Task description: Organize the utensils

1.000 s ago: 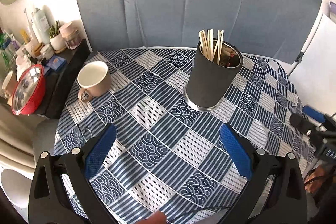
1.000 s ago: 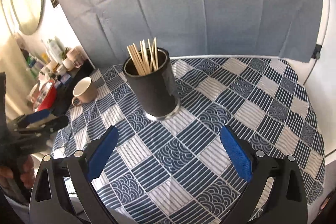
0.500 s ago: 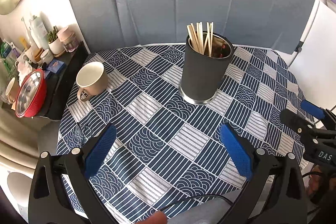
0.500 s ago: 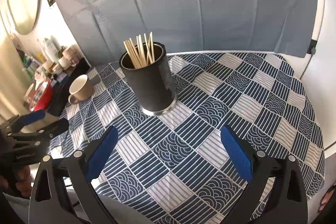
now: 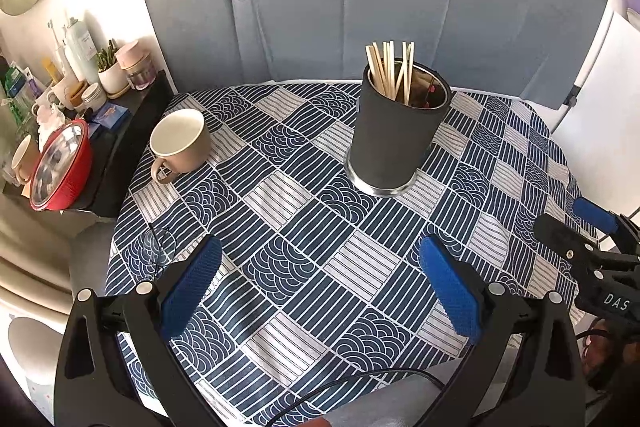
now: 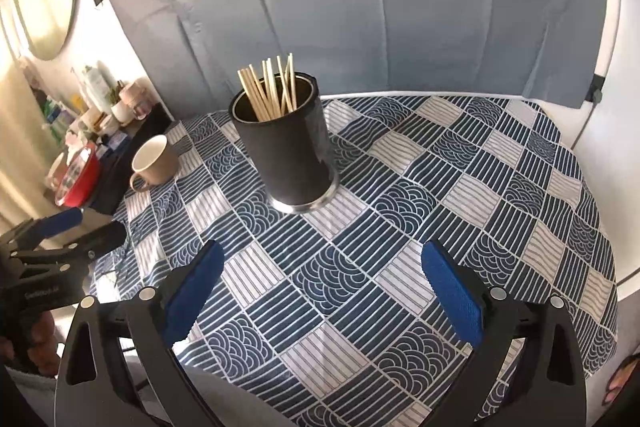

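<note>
1. We are holding the left gripper [image 5: 320, 281] over the near edge of the table, its blue-padded jaws spread wide with nothing between them.
2. We are holding the right gripper [image 6: 320, 283] the same way: jaws standing wide apart, empty, above the patterned tablecloth [image 6: 460, 187].
3. The black holder [image 5: 394, 135] is standing upright on the cloth, well beyond both grippers, with a bundle of pale wooden chopsticks [image 5: 390, 71] leaning inside it and poking above the rim; in the right wrist view the holder [image 6: 286, 151] is sitting left of centre, the chopsticks [image 6: 272, 91] fanned out.
4. A beige mug [image 5: 180, 143] is resting on the cloth to the left of the holder, well apart from it, handle turned toward us.
5. A small clear glass [image 5: 160, 247] is sitting near the cloth's left edge, closer to us than the holder and just beside the left gripper's left finger.
6. Compared with a second ago, we are seeing the holder farther off and smaller in both views, more tablecloth showing in front of it, so both grippers have been drawing back from it.
7. The holder, the mug and the chopsticks are keeping their places on the cloth across the frames.
</note>
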